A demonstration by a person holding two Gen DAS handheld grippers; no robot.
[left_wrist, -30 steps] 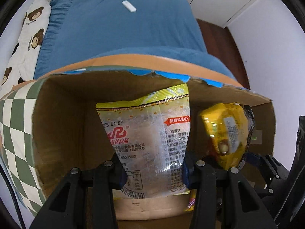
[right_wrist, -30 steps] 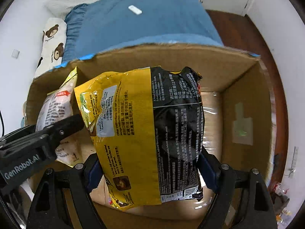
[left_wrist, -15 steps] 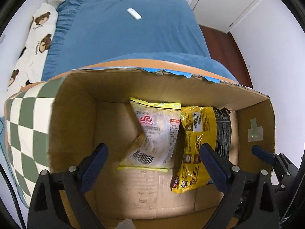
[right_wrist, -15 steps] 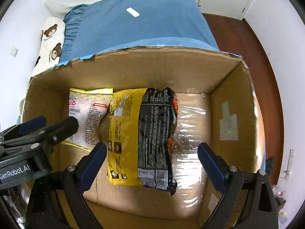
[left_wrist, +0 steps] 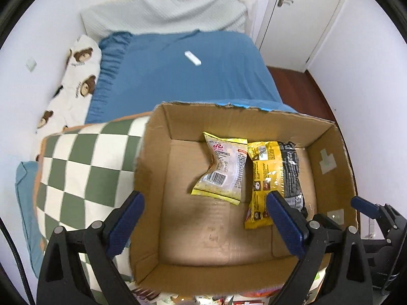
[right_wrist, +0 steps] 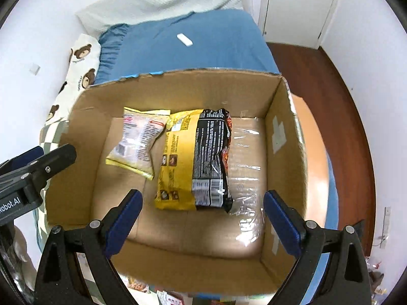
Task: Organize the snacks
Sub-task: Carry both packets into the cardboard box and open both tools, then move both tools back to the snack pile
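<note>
Both your left gripper (left_wrist: pixel 203 218) and right gripper (right_wrist: pixel 202 216) hang empty, jaws wide apart, above the cardboard box (right_wrist: pixel 279 137), where the clear-and-yellow snack bag (right_wrist: pixel 137 139) and yellow-and-black packet (right_wrist: pixel 198 157) lie flat side by side toward twelve o'clock, leaving room for more.

blue bedspread (left_wrist: pixel 178 81) with small white remote (left_wrist: pixel 192 57), bear-print pillow (left_wrist: pixel 76 76), green checked cushion (left_wrist: pixel 84 167), white door (left_wrist: pixel 300 17)

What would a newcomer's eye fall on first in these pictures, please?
The open brown cardboard box fills both views. On its floor a clear yellow-edged snack bag lies left of a yellow-and-black snack packet. Behind it lies a blue bedspread; a green-and-cream checked cushion sits left.
</note>
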